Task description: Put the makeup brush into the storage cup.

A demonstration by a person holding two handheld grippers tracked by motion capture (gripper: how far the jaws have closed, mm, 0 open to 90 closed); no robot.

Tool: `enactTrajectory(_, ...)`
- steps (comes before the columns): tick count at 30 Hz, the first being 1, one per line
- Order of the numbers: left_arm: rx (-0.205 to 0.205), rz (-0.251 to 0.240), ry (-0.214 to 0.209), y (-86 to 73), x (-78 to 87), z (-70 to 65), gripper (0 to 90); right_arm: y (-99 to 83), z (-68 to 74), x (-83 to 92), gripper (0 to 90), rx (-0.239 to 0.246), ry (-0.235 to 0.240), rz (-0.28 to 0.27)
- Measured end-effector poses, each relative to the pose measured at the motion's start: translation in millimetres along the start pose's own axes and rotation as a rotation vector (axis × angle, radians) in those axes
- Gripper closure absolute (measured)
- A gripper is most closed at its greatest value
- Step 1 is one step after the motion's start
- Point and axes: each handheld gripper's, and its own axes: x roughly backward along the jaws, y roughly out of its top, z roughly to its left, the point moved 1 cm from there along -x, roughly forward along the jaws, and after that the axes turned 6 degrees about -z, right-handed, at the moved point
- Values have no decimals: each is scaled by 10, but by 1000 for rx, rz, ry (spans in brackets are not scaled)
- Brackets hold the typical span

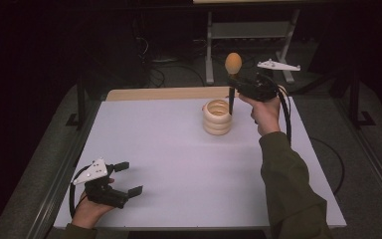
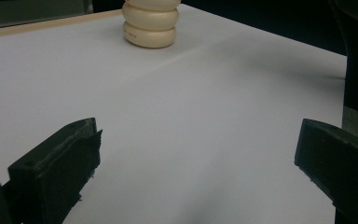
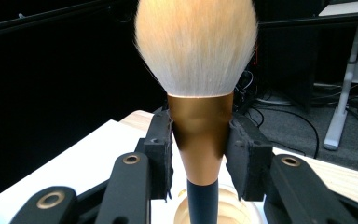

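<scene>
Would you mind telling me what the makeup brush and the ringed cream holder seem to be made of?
Makeup brush: soft, fine pale bristles, likely synthetic or natural hair; a copper-coloured ferrule with a satin sheen, probably metal; a dark, smooth handle, plastic or lacquered wood. Ringed holder: a cream stack of rounded rings with a matte, even surface, possibly ceramic, silicone or plastic; the look leaves it open.

You work at a white desk (image 1: 169,164) with a pale wooden strip along its far edge (image 1: 164,93). Around it the room is dark. Grey floor (image 1: 328,124) carries loose black cables (image 1: 155,74), and a white metal frame (image 1: 251,31) stands behind.
</scene>
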Motion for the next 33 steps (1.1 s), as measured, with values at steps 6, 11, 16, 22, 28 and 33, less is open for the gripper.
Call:
enactTrajectory(6, 1, 0, 0, 0, 2, 1, 0, -4, 22, -113, 623, 1, -11, 0)
enactTrajectory(11, -3, -3, -2, 1, -2, 3, 0, -6, 47, -195, 622, 1, -15, -5)
enactTrajectory(16, -4, -3, -2, 3, 1, 1, 0, -27, 74, -300, 622, 16, -11, -8)
enactTrajectory(22, -4, -5, -3, 2, 5, 7, 0, -82, 90, -410, 622, 17, -14, -5)
enactTrajectory(28, -12, 2, -5, 3, 5, 9, 0, -144, 99, -503, 622, 24, -13, -5)
enactTrajectory(33, -11, 1, -5, 3, 8, 11, 0, -195, 102, -571, 622, 35, -23, 15)
